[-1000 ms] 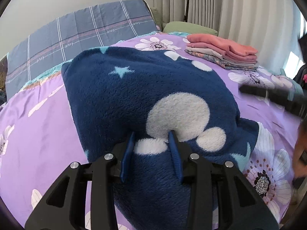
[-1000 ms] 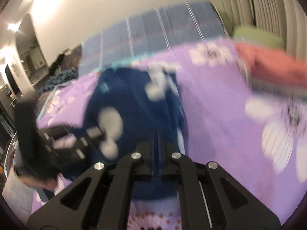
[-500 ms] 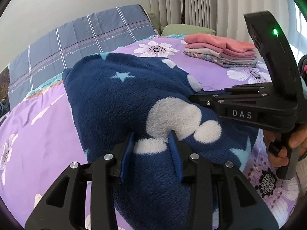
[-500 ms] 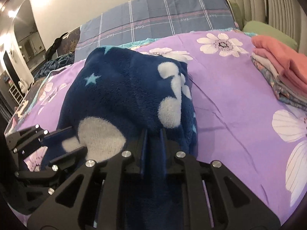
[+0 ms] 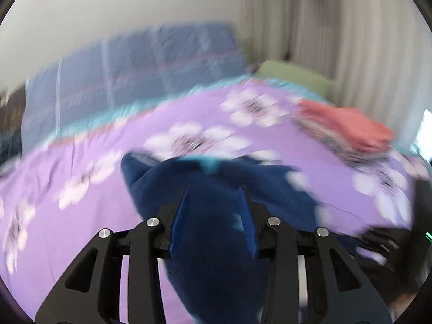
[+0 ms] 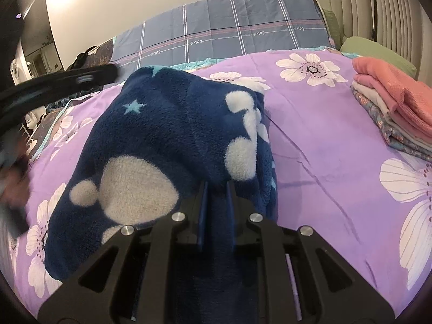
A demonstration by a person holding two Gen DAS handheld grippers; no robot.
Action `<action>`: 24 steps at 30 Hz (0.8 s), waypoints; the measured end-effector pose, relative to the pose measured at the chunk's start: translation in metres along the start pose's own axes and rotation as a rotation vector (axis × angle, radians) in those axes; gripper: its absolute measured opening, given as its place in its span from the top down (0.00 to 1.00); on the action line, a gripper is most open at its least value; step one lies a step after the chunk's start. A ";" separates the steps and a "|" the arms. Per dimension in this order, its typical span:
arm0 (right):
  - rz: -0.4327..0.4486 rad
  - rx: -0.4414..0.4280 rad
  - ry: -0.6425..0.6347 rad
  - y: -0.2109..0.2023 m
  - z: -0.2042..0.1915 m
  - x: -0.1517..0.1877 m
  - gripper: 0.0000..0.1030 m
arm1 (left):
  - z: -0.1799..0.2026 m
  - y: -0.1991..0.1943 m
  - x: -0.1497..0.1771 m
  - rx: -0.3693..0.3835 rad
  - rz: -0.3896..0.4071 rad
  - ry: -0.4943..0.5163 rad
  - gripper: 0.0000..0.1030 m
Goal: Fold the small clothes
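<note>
Nearest the right wrist camera, the right gripper (image 6: 215,186) had its blue-padded fingers (image 6: 202,210) drawn narrow, pinching a fold of the navy fleece garment (image 6: 167,145) that ran between them and back under the tool. On the other side, the left gripper (image 5: 213,191) showed its fingers (image 5: 179,218) set noticeably wider, with the same navy fleece (image 5: 210,243) lying between them; whether they gripped it or merely straddled it could not be determined, as that view was heavily blurred. Beyond the fingers, the garment lay in a loose mound on the purple floral bedspread (image 6: 324,140), white patches and a pale star uppermost, with its right-hand edge doubled over in a thick roll. A blurred black tool at the left margin of the right view was taken to be the left gripper and the hand holding it. Well apart, toward the right side of the bed, stood a stack of folded clothes (image 6: 391,102) topped by a coral piece, and behind everything a blue plaid pillow (image 6: 229,35) and a green pillow (image 6: 375,51) against the wall and curtain. In the inspector's judgement, the step in hand was a fold of the fleece, with the material lifted at the near edge. The next move would call for both edges carried over evenly and laid flat, the bulky pile being liable to bunch or slip.
</note>
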State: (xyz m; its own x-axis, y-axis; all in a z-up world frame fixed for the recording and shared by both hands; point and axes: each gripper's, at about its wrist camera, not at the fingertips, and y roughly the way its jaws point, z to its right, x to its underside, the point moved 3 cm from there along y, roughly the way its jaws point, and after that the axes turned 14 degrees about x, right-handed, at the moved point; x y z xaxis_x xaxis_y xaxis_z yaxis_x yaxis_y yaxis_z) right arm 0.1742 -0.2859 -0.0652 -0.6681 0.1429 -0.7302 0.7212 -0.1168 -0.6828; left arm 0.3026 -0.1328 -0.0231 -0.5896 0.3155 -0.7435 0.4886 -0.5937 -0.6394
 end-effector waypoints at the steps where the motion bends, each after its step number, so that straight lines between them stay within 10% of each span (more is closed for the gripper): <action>1: 0.001 -0.004 0.001 0.000 0.001 0.000 0.86 | -0.018 0.014 0.001 0.014 -0.028 -0.070 0.62; 3: 0.004 -0.013 0.001 0.001 0.001 0.000 0.86 | -0.052 0.042 0.009 0.073 -0.060 -0.166 0.65; 15: -0.011 0.002 -0.047 -0.010 0.000 -0.015 0.86 | -0.030 0.041 0.015 -0.058 -0.088 0.024 0.64; 20: 0.098 0.162 -0.082 -0.034 0.000 -0.079 0.73 | -0.029 0.021 -0.004 -0.045 -0.042 0.004 0.56; 24: 0.022 -0.009 -0.075 -0.005 -0.015 -0.121 0.73 | -0.034 0.029 -0.024 -0.061 -0.028 0.014 0.52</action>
State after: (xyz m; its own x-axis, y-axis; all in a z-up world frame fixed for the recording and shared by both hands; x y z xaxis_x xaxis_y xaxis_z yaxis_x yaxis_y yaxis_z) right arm 0.2542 -0.2877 0.0265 -0.6637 0.0663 -0.7451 0.7372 -0.1104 -0.6665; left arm 0.3524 -0.1326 -0.0304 -0.5945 0.3421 -0.7277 0.5104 -0.5388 -0.6702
